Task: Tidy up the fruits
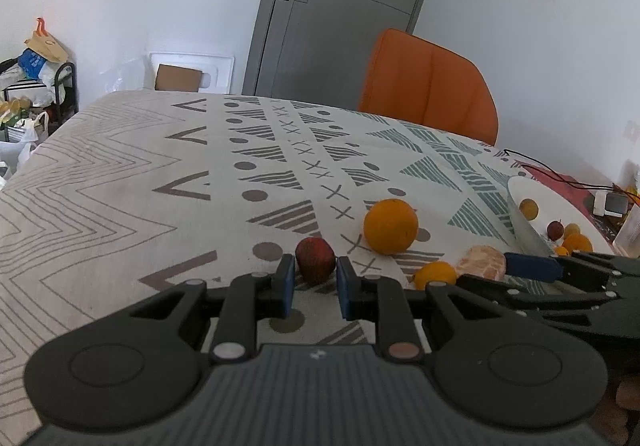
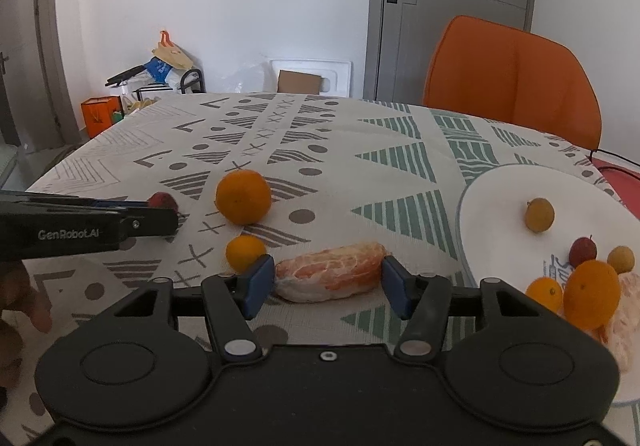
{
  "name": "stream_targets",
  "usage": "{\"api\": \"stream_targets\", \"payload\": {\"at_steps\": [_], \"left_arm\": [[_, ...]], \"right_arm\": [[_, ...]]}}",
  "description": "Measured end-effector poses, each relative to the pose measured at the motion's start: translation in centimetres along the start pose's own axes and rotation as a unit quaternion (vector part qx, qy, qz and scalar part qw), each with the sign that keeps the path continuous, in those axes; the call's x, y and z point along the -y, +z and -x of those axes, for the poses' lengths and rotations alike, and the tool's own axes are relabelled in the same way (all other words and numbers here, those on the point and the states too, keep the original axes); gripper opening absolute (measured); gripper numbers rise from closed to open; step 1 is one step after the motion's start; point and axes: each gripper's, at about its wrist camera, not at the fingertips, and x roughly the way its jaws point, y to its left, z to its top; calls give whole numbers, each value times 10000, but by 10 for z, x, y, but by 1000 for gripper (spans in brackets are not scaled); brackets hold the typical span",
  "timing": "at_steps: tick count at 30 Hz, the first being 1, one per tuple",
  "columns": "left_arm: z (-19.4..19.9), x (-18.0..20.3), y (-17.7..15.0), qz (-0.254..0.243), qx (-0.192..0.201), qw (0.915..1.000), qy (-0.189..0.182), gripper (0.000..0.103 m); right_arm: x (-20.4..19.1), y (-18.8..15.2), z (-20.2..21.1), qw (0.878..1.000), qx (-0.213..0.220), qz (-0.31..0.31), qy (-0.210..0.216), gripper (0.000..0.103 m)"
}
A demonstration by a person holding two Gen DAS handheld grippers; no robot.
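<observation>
Patterned table (image 2: 360, 126) w/ loose oranges (image 2: 243, 196), peeled fruit (image 2: 330, 277), red fruit (image 1: 315, 260), white plate (image 2: 492, 190)

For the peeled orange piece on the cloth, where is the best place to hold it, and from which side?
Grip the peeled orange piece at its two narrow ends, coming low from the near side. It lies lengthwise across the open right hand-held gripper, whose pads already flank both ends. It looks soft, so probably close gently.

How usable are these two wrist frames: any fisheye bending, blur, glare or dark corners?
Left wrist view: strong fisheye, the door leans and bows, corners vignette dark; the red fruit between the left gripper fingers stays sharp. Right wrist view: same bowing; the white plate is bright but not blown out, and soft shadows sit under the peeled orange.
</observation>
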Motion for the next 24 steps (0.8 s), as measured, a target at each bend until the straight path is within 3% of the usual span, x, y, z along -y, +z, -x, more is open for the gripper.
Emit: {"api": "stream_targets", "payload": {"at_steps": [10,19,24], "left_arm": [[9,6,-1,-28,-115,9999,-106,21],[16,10,-2,-4,-152,9999,-29,20],[22,17,0,-68,-108,9999,-40,20]], "right_arm": [[-1,-11,18,9999,-62,-89,119,56],[-1,-14,14,9996,-136,36,247,66],[1,-15,16,9996,-65,18,274,58]]}}
